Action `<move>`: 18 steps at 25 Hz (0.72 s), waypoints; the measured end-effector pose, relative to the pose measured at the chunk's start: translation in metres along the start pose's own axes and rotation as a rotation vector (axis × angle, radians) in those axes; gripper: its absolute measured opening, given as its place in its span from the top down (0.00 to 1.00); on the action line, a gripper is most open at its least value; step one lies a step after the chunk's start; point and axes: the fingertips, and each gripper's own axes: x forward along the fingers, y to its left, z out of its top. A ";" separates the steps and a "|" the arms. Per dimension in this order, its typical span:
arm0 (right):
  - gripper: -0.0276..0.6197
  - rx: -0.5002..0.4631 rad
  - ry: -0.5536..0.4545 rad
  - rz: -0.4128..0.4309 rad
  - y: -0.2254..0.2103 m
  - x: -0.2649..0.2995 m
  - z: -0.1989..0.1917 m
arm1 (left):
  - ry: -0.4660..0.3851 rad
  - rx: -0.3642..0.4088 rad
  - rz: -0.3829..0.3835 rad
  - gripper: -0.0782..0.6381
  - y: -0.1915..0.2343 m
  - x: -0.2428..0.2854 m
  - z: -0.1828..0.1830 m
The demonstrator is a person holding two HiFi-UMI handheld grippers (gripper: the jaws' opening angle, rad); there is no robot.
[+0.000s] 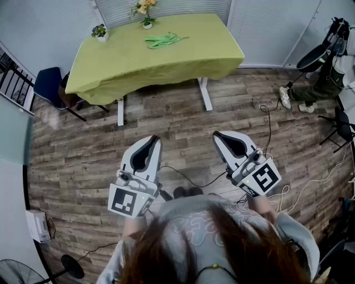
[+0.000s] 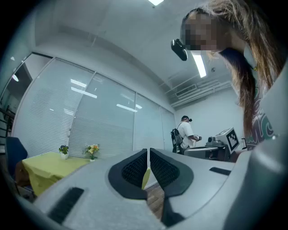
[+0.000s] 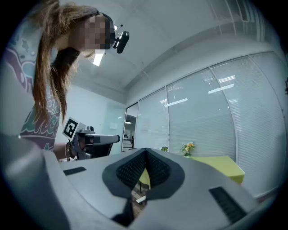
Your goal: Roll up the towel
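A crumpled green towel lies on the far table, which is covered by a yellow-green cloth. I stand well back from it on the wooden floor. My left gripper and right gripper are held side by side near my body, pointing toward the table. Both are shut with nothing between the jaws. In the left gripper view the left gripper shows closed black pads; in the right gripper view the right gripper looks the same. The towel is hidden in both gripper views.
Two small flower pots stand at the table's back edge. A blue chair sits left of the table. Cables trail over the floor at right, near another person's legs. A fan base is at lower left.
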 end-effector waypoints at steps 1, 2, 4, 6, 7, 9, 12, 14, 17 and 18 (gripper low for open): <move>0.95 0.000 -0.002 -0.001 0.001 0.001 0.000 | 0.000 0.000 0.000 0.86 0.001 -0.001 -0.001; 0.95 -0.001 -0.003 -0.001 0.002 0.001 0.000 | 0.001 -0.001 0.001 0.86 0.001 -0.002 -0.002; 0.95 -0.002 -0.004 0.000 0.005 0.002 0.000 | 0.001 -0.002 0.002 0.86 0.002 -0.004 -0.003; 0.95 -0.003 -0.005 0.005 0.008 0.003 0.001 | -0.001 -0.004 0.003 0.86 0.002 -0.006 -0.002; 0.95 -0.002 -0.006 0.009 0.010 0.004 0.001 | -0.003 -0.005 0.004 0.86 0.002 -0.007 -0.002; 0.95 0.001 -0.007 0.019 0.014 0.006 0.001 | -0.006 -0.006 0.006 0.86 0.002 -0.009 -0.001; 0.95 -0.001 -0.007 0.029 0.018 0.009 0.001 | -0.013 -0.004 0.007 0.86 0.002 -0.009 0.001; 0.95 -0.001 -0.007 0.031 0.019 0.011 0.002 | -0.012 -0.003 0.004 0.86 0.002 -0.010 0.001; 0.95 0.010 -0.017 0.029 0.019 0.012 0.002 | -0.019 -0.023 -0.011 0.85 -0.001 -0.011 0.001; 0.95 0.015 -0.023 0.023 0.018 0.013 0.003 | -0.025 -0.037 -0.013 0.85 0.000 -0.012 0.002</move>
